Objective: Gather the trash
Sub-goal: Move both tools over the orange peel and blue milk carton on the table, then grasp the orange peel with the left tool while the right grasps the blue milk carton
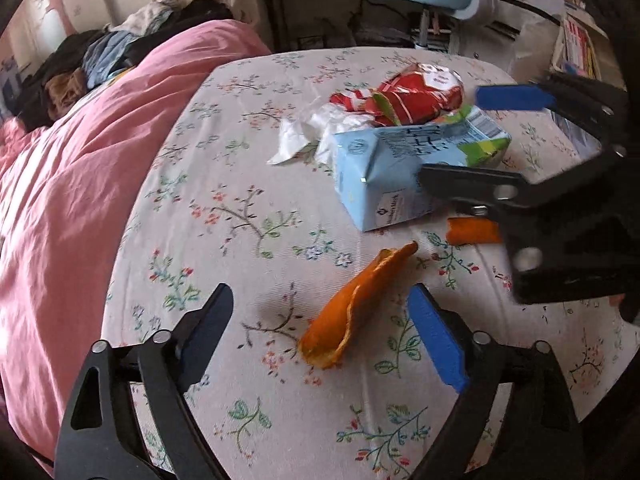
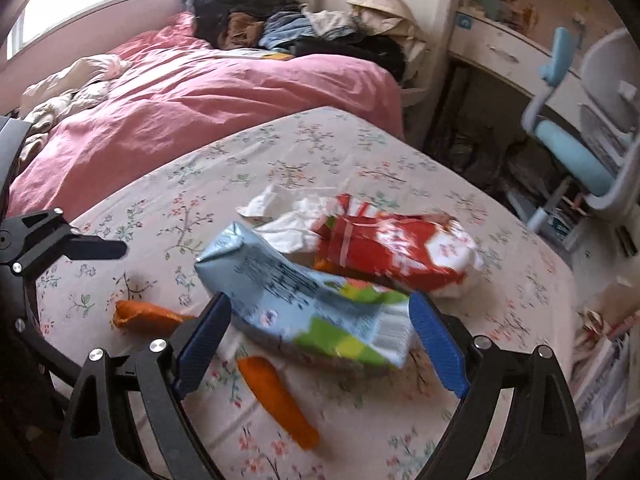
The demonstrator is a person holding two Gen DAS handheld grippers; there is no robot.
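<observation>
Trash lies on a floral bedsheet [image 1: 248,208]. A light-blue milk carton [image 1: 400,168] lies on its side, also in the right wrist view [image 2: 304,300]. Behind it are a red snack bag [image 1: 404,96] [image 2: 396,252] and a crumpled white tissue [image 1: 308,132] [image 2: 288,220]. One orange peel [image 1: 352,308] [image 2: 140,316] lies between my left gripper's [image 1: 320,336] open fingers. A second peel [image 1: 472,232] [image 2: 280,396] lies under the right gripper. My right gripper [image 2: 320,340] [image 1: 452,136] is open, its fingers on either side of the carton's end, not touching it.
A pink duvet [image 1: 80,184] covers the bed's left side, with a pile of clothes [image 2: 288,28] at the far end. A blue desk chair [image 2: 580,152] and a white desk [image 2: 512,52] stand past the bed's right edge. Paper items [image 2: 604,360] lie at the right.
</observation>
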